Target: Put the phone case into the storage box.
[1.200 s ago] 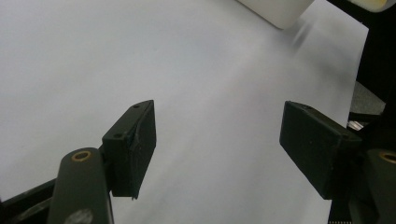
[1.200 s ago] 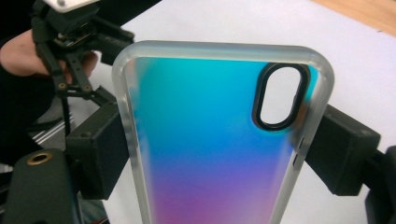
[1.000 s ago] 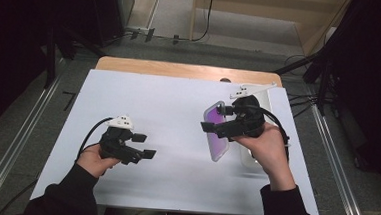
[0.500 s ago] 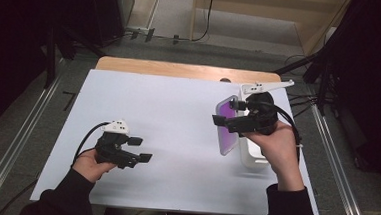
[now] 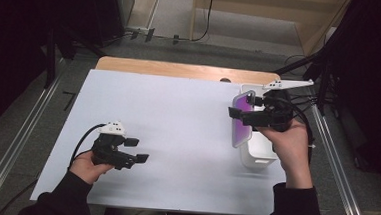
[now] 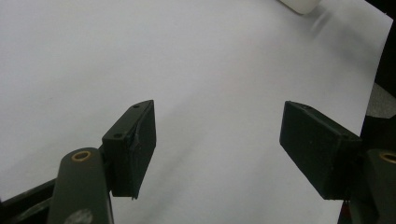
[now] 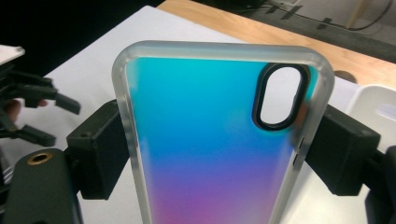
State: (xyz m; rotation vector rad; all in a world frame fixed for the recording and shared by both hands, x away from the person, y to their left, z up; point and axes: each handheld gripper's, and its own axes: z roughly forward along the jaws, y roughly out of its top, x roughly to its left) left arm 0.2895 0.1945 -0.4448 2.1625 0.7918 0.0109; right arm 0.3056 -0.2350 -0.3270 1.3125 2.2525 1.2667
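Phone case [image 7: 210, 140], blue-to-purple with a frosted rim and oval camera cutout: clamped across its long edges by the right gripper [image 5: 243, 116], held above the white bin [image 5: 261, 154] at the table's right side. Left gripper [image 5: 137, 150]: jaws apart, nothing between them, low over the white sheet [image 5: 176, 136], near left.

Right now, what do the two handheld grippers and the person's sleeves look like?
The left gripper and right gripper are both black, each with two blocky rectangular fingers on arms with a brass-coloured pivot. The left carries a small white top plate and a looping black cable; the right has a long pale grey plate and a black cable. Both sleeves are dark.
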